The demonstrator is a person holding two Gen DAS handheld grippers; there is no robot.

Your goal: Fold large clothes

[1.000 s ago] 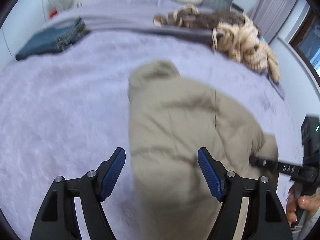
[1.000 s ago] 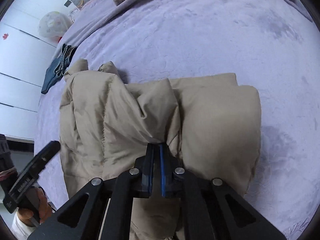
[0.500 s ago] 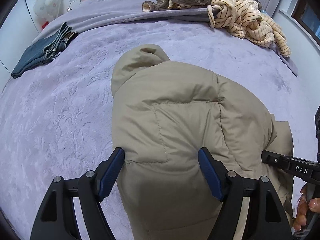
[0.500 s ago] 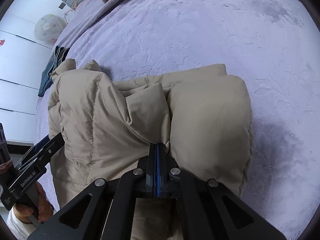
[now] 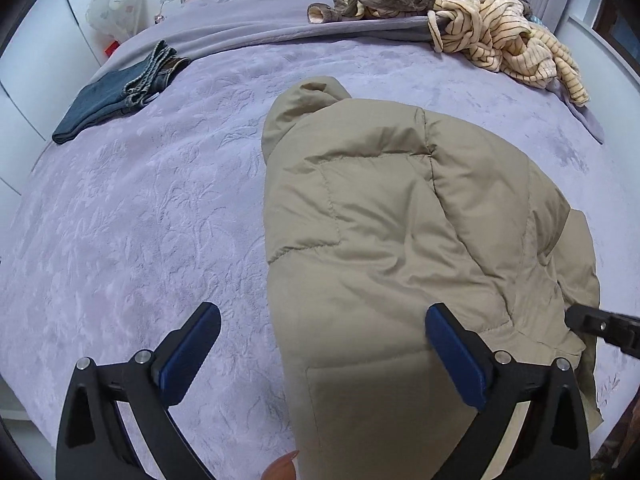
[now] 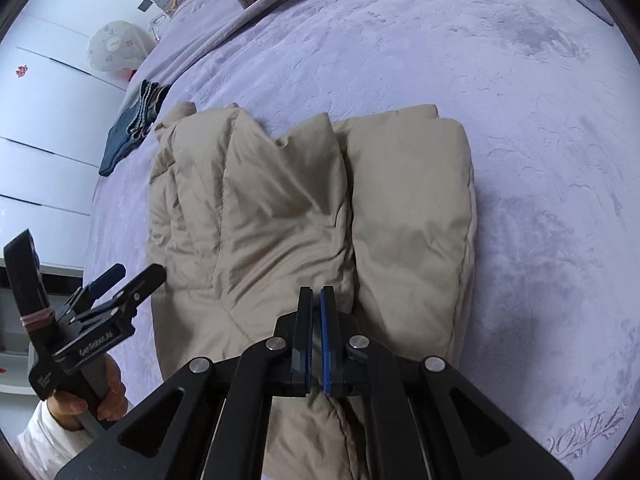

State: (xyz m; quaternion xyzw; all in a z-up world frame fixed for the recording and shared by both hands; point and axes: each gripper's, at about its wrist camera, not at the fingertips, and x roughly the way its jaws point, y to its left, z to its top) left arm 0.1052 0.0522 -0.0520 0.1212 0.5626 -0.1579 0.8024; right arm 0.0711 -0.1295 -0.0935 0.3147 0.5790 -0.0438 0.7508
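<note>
A beige puffer jacket (image 5: 392,232) lies folded lengthwise on the lavender bed; it also shows in the right wrist view (image 6: 320,208). My left gripper (image 5: 320,324) is open and empty, held above the jacket's near left edge; it also shows in the right wrist view (image 6: 124,276). My right gripper (image 6: 317,292) has its jaws almost together with a thin gap above the jacket's near edge. Whether fabric is pinched between them is hidden. Its tip also shows in the left wrist view (image 5: 580,320).
Folded dark jeans (image 5: 116,96) lie at the far left of the bed (image 5: 120,220). A pile of brown and striped clothes (image 5: 460,12) lies at the far right by the headboard. White cupboards (image 6: 40,128) stand left of the bed.
The jacket has settled flat on the bed. My left gripper has drawn back and to the left of it. My right gripper has drawn back slightly and its jaws show a thin gap.
</note>
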